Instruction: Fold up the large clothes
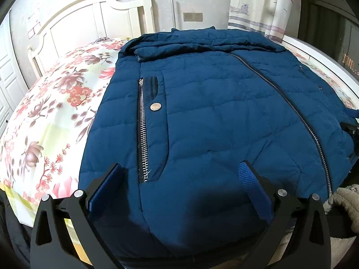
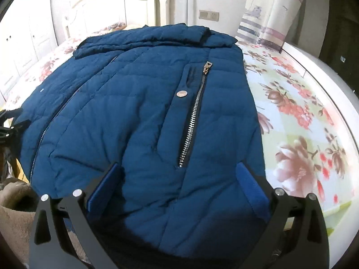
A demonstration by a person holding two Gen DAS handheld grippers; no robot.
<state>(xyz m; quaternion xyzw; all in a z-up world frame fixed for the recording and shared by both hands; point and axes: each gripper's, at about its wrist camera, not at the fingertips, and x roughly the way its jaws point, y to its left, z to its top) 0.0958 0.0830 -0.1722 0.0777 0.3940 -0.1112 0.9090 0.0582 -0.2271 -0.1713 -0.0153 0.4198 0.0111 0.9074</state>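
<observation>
Both tongs, left tongs (image 1: 181, 174) and right tongs (image 2: 179, 174), gape empty over the jacket (image 1: 213, 112) hem at the bed (image 1: 56, 116) edge; next, pinch the hem.

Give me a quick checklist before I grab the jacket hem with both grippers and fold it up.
1. Left gripper open, fingers either side of the hem: ok.
2. Right gripper open over the hem: ok.
3. Blue jacket lying flat on the bed, front up: ok.
4. Main zipper closed: ok.
5. Sleeves tucked in: cannot tell; neither shows at the sides.
6. Bedspread ahead free of other items: ok.
</observation>
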